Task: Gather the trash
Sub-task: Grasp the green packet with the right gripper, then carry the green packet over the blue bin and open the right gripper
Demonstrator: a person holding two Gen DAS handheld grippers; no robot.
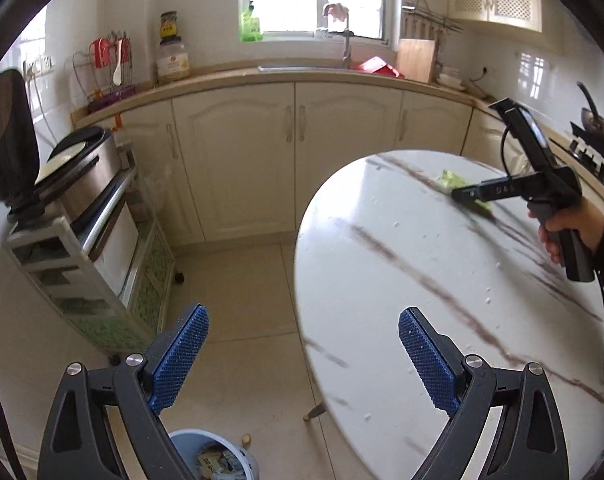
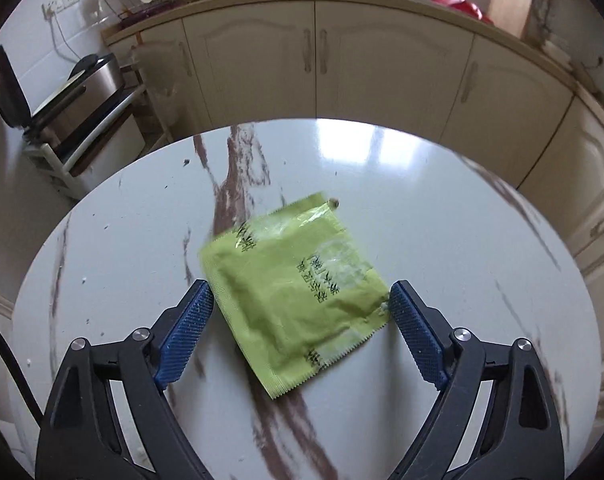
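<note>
Left tongs (image 1: 302,356): I read them as spread wide with nothing between the blue pads (image 1: 180,356); one pad is over the floor, the other over the counter's edge.
Bin (image 1: 214,454): pale blue, on the floor below the left tongs, with paper scraps inside. A small bit lies on the floor tiles just beside it.
Right tongs (image 2: 302,336): spread wide, angled down at the counter. The pads (image 2: 186,336) flank the packet on both sides; I cannot tell whether the right-hand pad touches its corner. Not gripped.
Packet (image 2: 290,292): green, flat, with dark printing and a torn top, lying skewed on the counter between the right pads.
Counter (image 2: 441,208): round, white with brown veining, a few crumbs scattered on it.
Hand (image 1: 561,228): seen from the left wrist camera, it holds the right tool's handle, tips at the green packet (image 1: 457,182).
Background: cream cupboards (image 1: 242,152) beyond the counter, a window above them.
</note>
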